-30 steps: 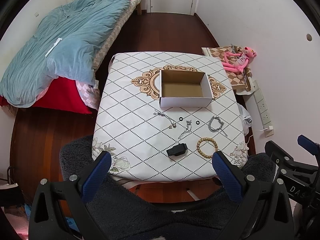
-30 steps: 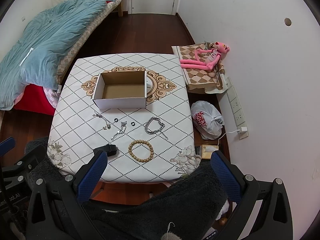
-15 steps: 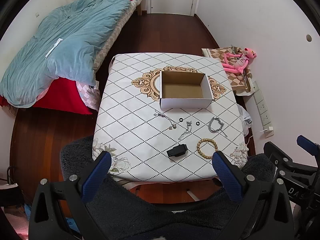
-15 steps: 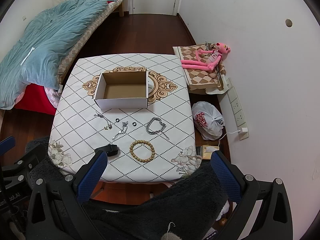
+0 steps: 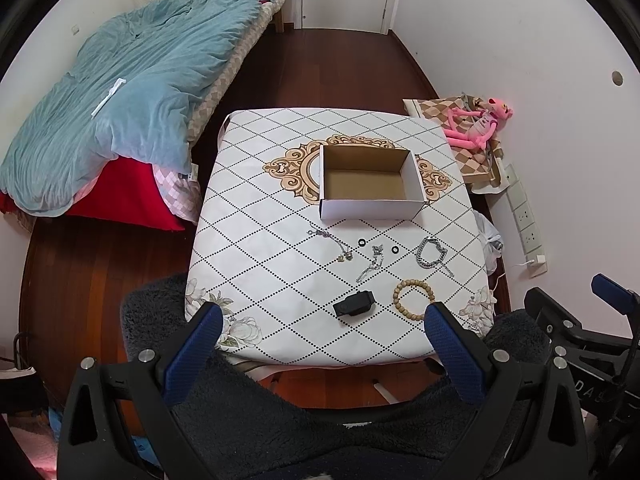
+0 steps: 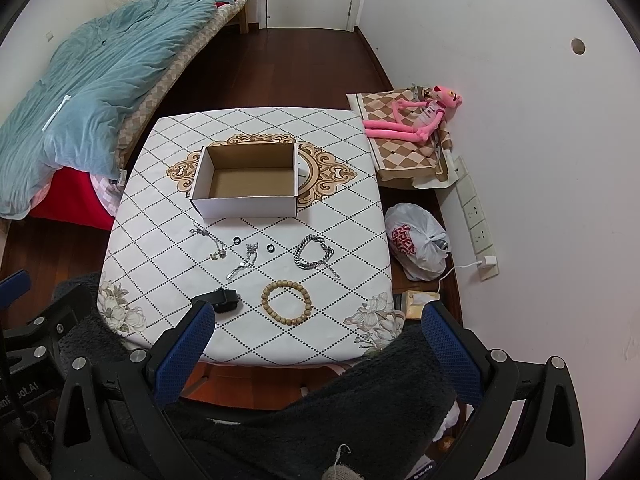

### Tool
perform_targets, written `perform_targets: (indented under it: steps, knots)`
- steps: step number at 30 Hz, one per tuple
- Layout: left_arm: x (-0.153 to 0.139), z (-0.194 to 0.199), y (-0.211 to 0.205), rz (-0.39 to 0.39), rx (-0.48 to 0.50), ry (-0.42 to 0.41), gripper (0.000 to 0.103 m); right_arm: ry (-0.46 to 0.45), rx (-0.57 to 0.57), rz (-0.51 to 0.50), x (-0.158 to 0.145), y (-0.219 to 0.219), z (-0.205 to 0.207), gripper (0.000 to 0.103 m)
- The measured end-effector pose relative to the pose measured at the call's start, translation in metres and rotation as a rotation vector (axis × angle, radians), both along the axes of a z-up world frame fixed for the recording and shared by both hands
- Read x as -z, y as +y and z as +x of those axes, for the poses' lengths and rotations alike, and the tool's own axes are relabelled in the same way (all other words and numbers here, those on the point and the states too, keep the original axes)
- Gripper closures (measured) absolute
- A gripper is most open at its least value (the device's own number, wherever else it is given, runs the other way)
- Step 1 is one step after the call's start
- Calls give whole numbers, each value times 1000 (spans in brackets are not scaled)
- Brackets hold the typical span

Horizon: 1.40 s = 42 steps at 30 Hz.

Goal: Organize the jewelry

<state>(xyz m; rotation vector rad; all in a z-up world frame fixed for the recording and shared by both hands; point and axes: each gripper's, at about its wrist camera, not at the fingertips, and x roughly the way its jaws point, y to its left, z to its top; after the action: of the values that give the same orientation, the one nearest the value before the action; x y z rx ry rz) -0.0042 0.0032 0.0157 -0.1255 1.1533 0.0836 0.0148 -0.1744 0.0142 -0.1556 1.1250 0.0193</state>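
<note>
An open, empty cardboard box (image 5: 370, 178) (image 6: 246, 182) sits at the middle of the patterned table (image 5: 256, 240) (image 6: 160, 240). In front of it lie a thin necklace (image 5: 330, 238) (image 6: 208, 237), two small black rings (image 5: 362, 242) (image 6: 271, 247), a silver pendant chain (image 5: 371, 262) (image 6: 244, 262), a silver link bracelet (image 5: 432, 252) (image 6: 312, 256), a wooden bead bracelet (image 5: 412, 299) (image 6: 286, 302) and a black watch (image 5: 354, 304) (image 6: 222, 299). My left gripper (image 5: 320, 344) and right gripper (image 6: 316, 344) are open and empty, held above the table's near edge.
A bed with a blue quilt (image 5: 120, 92) stands left of the table. A pink plush toy (image 6: 416, 116) lies on a checkered cushion at the right wall. A white plastic bag (image 6: 416, 240) and wall sockets (image 6: 476, 216) are right of the table. A dark fuzzy chair (image 5: 280, 412) is below me.
Both grippers have shifted very slightly, so the table sits a little lower and nearer in view. Nothing on the table has moved.
</note>
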Motion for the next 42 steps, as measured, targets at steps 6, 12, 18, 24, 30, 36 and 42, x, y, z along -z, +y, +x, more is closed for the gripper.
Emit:
perform_targets:
  steps: [6,12,18,24,30,36,42]
  knots:
    - [-2,1,-2,3,4,-3,0,-3,0,-2,-1,0,0,0]
    - [-3,2,-3,3,0,-6,0,-5,-3,1,-2,-2,1,0]
    - [-3,2,-3,1,3,-9,0,-9,-3,1,-5,-2,-1,0]
    - [-4,2,-4,-3,6,-8,0,-12,-1,0,-5,-1,-1,0]
    - [9,13,-1,30,1,-24,0,-1,22,-2,9,-7,8,0]
    - [51,38,12,89,-36,-6,0,90,86,23,70,-26,41,0]
    - [114,56,7,132,8,105,0,259,150,69,163,-40,69,0]
